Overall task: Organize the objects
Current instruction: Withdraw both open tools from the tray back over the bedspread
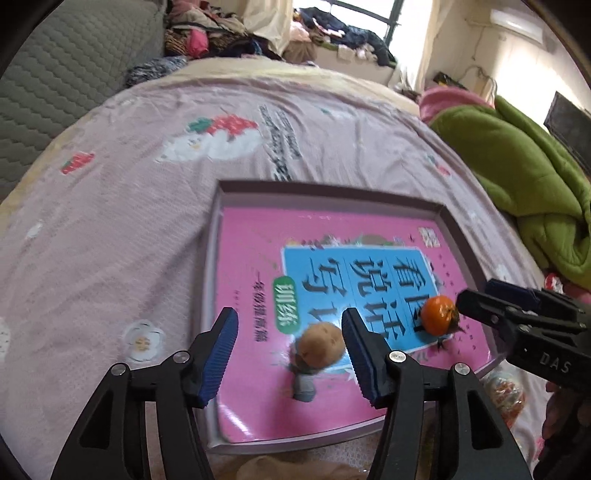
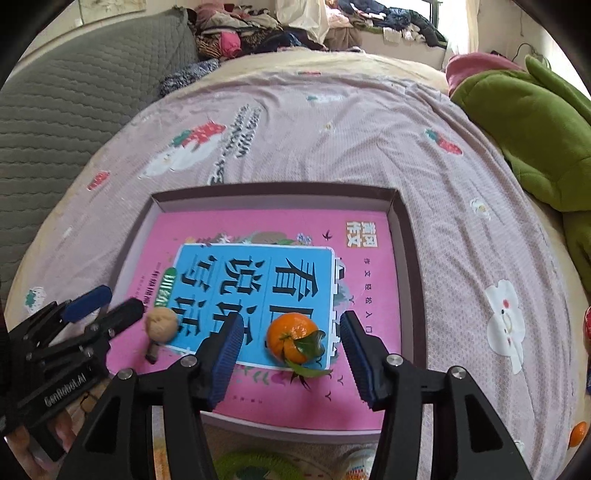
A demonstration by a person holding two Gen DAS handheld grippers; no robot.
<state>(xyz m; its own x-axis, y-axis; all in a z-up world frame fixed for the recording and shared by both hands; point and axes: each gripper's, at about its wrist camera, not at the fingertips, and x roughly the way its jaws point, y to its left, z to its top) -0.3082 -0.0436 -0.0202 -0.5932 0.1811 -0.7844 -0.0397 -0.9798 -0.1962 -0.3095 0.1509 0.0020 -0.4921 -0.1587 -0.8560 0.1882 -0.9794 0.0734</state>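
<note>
Setting: Where a pink bedspread point(image 2: 461, 229) printed with strawberries covers a bed, a shallow box point(image 2: 404, 236) lies open near the near edge, with a pink book point(image 2: 258, 229) flat inside it.
Book: its cover carries a blue panel with large characters, and it fills most of the box floor.
Tangerine: the orange tangerine point(image 2: 290, 334), with a green leaf at its near right side, sits on the book at the near right of the blue panel.
Walnut: the tan walnut point(image 2: 160, 324) rests on the book to the left of the tangerine, at the near left corner of the blue panel, well apart from the fruit.
Right gripper: the right gripper point(image 2: 291, 354) hangs above the tangerine with its blue-padded jaws spread apart; the fruit shows between them but neither pad touches it, and nothing is held.
Left gripper: the left gripper point(image 1: 290, 356) has its jaws standing apart and empty; in its own view the walnut point(image 1: 320, 344) lies just beside the right pad, on the book point(image 1: 251, 258), not gripped.
Left surroundings: a grey quilted headboard point(image 2: 66, 110) stands at the far left.
Right surroundings: a green blanket point(image 2: 535, 122) is bunched on the far right of the bed.
Far end: heaped clothes point(image 2: 236, 33) lie beyond the bed by a bright window.
</note>
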